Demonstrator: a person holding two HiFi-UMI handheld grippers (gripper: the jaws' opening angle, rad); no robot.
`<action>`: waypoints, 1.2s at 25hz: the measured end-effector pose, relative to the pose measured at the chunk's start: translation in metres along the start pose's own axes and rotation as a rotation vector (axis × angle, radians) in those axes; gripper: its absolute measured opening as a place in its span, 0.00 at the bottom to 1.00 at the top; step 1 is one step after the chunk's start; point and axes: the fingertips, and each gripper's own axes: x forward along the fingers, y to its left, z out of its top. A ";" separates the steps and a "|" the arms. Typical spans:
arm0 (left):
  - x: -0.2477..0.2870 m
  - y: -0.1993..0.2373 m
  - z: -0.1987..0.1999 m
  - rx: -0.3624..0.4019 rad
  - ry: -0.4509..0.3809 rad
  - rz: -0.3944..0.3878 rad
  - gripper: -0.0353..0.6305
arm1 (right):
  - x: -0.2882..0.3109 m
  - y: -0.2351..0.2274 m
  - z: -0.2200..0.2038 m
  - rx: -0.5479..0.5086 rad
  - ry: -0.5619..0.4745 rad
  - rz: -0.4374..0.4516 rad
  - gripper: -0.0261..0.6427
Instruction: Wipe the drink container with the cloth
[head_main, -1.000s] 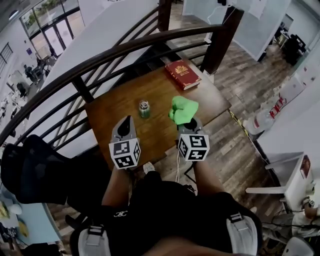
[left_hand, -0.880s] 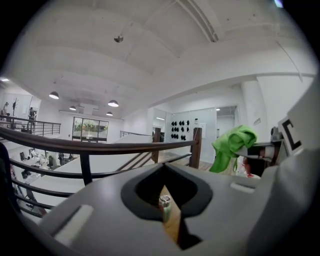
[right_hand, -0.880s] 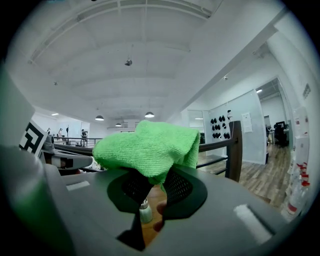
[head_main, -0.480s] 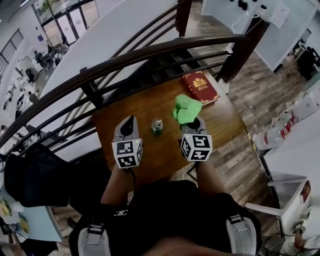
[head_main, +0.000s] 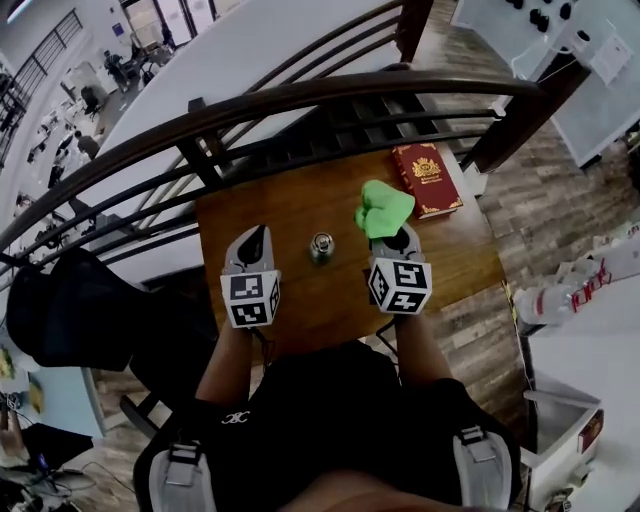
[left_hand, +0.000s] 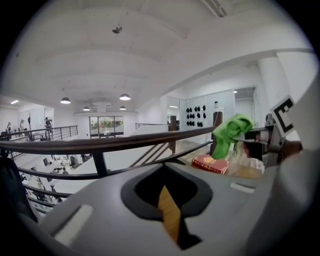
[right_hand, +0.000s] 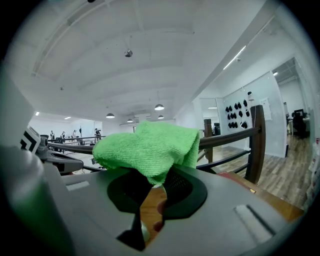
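Jaws of the left gripper (head_main: 254, 238) were clenched together on nothing, while those of the right gripper (head_main: 398, 238) were grasping a green microfibre cloth (head_main: 383, 208), which bunched up above the tips. The drink can (head_main: 321, 245) stood upright near the middle of the wooden bench (head_main: 262, 205), between the two grippers and touching neither. The cloth hung at about 2 o'clock from it, and a red book (head_main: 427, 178) lay further out the same way.

The can looked light, smooth and thin-walled, so it would probably skid or tip under a wipe. The empty gripper would do best taking it gently round the side wall, low down. The cloth was soft and limp and would fold round the can easily.

Seen from above, the can's label, fill level and whether its top was open could not be made out. Neither gripper view showed it clearly.
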 end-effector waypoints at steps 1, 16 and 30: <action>0.002 -0.004 0.000 0.012 0.003 -0.019 0.13 | 0.003 -0.001 0.001 0.000 0.002 0.009 0.11; 0.017 -0.040 -0.076 0.119 0.328 -0.197 0.17 | 0.024 0.004 -0.031 -0.024 0.096 0.122 0.11; 0.046 -0.084 -0.117 0.143 0.433 -0.361 0.46 | 0.030 -0.004 -0.070 -0.037 0.215 0.146 0.11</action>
